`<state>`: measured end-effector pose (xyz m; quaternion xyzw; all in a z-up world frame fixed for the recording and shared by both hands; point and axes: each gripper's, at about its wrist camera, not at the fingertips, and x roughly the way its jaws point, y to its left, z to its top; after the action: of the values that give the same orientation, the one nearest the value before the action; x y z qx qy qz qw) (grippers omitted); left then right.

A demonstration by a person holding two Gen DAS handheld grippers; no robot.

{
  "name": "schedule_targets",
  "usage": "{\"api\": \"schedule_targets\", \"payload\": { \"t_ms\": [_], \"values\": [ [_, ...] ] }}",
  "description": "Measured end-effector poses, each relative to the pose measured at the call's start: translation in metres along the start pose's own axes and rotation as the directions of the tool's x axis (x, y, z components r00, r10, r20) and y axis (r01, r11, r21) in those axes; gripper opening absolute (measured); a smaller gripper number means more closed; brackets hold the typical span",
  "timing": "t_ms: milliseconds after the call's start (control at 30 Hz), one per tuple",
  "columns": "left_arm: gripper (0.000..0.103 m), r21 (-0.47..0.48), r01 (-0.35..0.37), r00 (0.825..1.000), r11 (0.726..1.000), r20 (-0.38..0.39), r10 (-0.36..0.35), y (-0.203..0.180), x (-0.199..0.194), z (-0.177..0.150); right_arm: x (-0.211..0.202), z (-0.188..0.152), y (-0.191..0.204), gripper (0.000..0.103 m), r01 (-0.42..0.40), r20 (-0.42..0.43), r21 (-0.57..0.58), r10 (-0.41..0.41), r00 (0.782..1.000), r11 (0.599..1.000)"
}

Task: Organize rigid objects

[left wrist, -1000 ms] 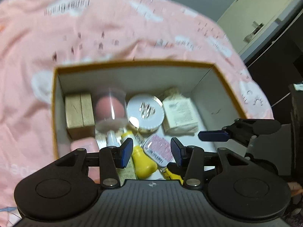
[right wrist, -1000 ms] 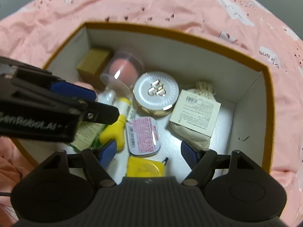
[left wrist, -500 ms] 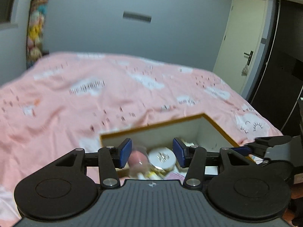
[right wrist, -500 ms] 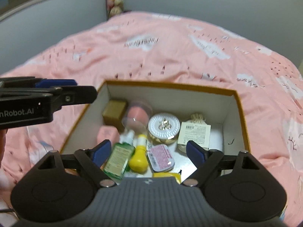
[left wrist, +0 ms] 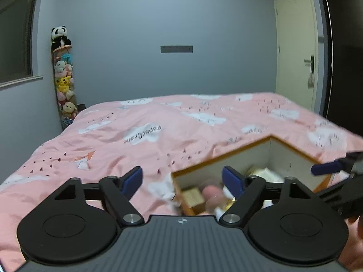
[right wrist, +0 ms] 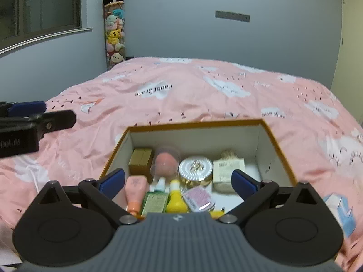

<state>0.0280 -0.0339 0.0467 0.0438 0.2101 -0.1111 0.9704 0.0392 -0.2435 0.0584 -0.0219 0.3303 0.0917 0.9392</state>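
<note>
left wrist: left of box (left wrist: 267, 149), facing wall | right wrist: behind, looking in | shared: box, bed (right wrist: 181, 95)

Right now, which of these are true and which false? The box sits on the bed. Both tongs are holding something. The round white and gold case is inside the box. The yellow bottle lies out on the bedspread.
1. The box sits on the pink bedspread: true.
2. Both tongs are holding something: false. The left tongs and the right tongs are both open and empty.
3. The round white and gold case is inside the box: true.
4. The yellow bottle lies out on the bedspread: false. It is inside the box, beside the green bottle.
</note>
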Motion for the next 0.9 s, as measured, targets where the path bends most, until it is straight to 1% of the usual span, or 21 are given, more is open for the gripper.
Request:
{"api": "schedule_targets", "payload": {
  "t_ms": [67,267,367,467,667,900],
  "values": [
    [0.101,0.006,-0.003,0.999,1.0,-0.033,0.003,0.002,0.002,-0.009,0.003,-0.005,0.002,0.099,0.0,-0.024,0.014,0.0,1.0,1.0],
    [0.103,-0.079,-0.053,0.992,0.995,-0.114,0.044,0.012,0.003,-0.032,0.004,-0.021,0.012,0.1,0.038,-0.038,0.03,-0.037,0.999,0.999],
    [0.103,-0.122,-0.055,0.988,0.991,-0.152,0.036,0.017,0.004,-0.042,0.004,-0.027,0.015,0.1,0.054,-0.035,0.029,-0.053,0.998,0.998],
    [0.103,-0.162,-0.066,0.98,0.985,-0.195,0.033,0.019,0.008,-0.049,0.005,-0.031,0.017,0.1,0.053,-0.035,0.025,-0.052,0.998,0.998],
    [0.103,-0.182,-0.084,0.973,0.98,-0.227,0.042,0.022,0.008,-0.056,0.01,-0.034,0.023,0.1,0.042,-0.049,0.004,-0.042,0.998,0.999],
    [0.103,-0.188,-0.108,0.958,0.976,-0.28,0.052,0.021,0.016,-0.062,0.019,-0.038,0.026,0.1,0.017,-0.07,0.001,-0.017,0.997,1.0]
  ]
}}
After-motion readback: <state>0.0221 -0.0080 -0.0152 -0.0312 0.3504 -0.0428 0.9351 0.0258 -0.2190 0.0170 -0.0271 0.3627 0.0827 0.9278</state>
